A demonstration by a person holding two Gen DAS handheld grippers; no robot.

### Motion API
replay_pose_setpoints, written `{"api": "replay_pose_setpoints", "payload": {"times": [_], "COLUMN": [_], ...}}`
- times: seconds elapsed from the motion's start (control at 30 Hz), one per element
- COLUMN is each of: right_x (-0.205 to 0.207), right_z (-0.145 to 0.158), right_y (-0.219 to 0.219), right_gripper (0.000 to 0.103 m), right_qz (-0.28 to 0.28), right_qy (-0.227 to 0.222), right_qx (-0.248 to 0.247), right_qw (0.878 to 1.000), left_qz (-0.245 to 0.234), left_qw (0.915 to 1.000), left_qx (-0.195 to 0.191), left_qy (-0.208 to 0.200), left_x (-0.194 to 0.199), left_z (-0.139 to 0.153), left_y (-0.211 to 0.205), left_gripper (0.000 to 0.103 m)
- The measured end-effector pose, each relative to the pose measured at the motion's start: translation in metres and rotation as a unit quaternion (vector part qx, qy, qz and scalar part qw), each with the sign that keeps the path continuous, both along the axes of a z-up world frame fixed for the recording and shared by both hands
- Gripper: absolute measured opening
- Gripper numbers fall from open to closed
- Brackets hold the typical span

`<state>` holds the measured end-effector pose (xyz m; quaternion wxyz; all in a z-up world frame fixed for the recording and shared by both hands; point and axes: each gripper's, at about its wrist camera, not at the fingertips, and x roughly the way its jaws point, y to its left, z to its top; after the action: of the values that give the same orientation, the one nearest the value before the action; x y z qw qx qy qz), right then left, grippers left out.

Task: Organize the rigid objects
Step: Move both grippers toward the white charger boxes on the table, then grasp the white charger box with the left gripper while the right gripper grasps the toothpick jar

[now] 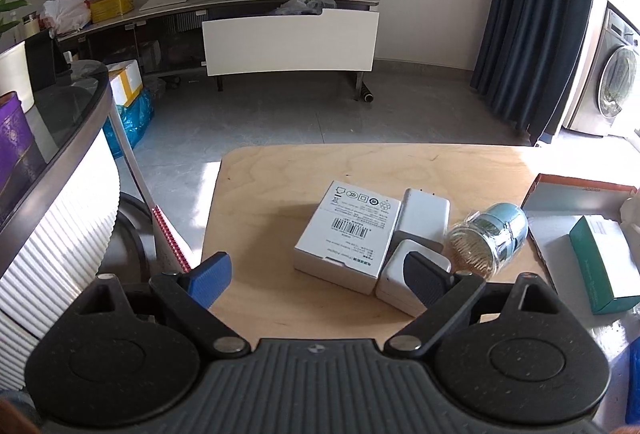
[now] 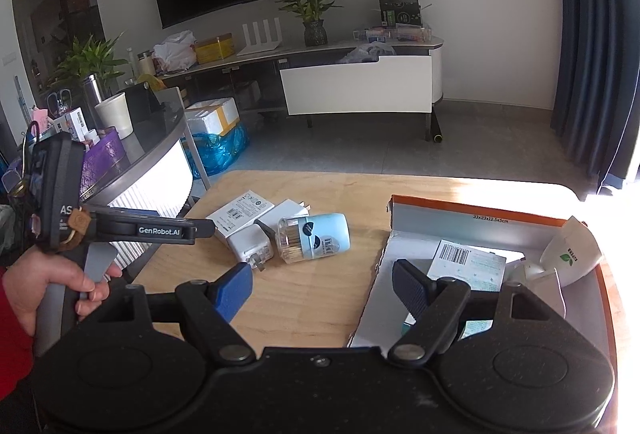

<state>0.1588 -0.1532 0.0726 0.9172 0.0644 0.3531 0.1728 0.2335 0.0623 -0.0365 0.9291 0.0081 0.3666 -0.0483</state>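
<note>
Above pale plywood table (image 1: 280, 170), both ribbed-pad grippers, left gripper (image 1: 316, 274) and right gripper (image 2: 324, 290), wide open, empty.

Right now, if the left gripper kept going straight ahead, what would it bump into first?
Probably the white power adapter box on the wooden table; the left gripper is open and aimed there, though depth is uncertain.

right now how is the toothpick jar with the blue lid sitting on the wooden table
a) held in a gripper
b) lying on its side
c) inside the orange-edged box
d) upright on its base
b: the toothpick jar lies on its side on the wooden table, next to the white chargers and outside the orange-edged box, with no gripper on it.
</note>
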Motion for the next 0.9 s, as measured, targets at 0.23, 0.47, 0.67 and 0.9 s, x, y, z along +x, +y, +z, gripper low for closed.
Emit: {"api": "replay_pose_setpoints", "payload": {"times": [0.23,0.47,0.67,0.9], "right_x": [0.008,0.019,0.031,0.060], "right_z": [-0.009,-0.021,-0.026,-0.034], "right_y": [-0.007,-0.008,0.001,0.018], "right_gripper": [0.091,0.091,0.092,0.093], "right_qz": [-0.010,-0.005,0.024,0.065], "right_qy": [0.011,0.022,0.020,0.028], "right_qx": [0.007,0.007,-0.002,-0.001], "right_qw": [1.000,1.000,1.000,0.998], "left_qz": [-0.042,-0.073,-0.067,-0.039], "left_qw": [0.9991,0.9973,0.9972,0.9992], "left_qx": [0.004,0.007,0.031,-0.009], "left_qy": [0.009,0.004,0.010,0.005], "left_x": [0.027,0.033,0.043,0.034], "left_z": [-0.018,-0.022,-0.034,-0.026], "left_y": [0.002,-0.002,-0.007,0.000], "left_gripper": [0.101,0.101,0.098,0.059]}}
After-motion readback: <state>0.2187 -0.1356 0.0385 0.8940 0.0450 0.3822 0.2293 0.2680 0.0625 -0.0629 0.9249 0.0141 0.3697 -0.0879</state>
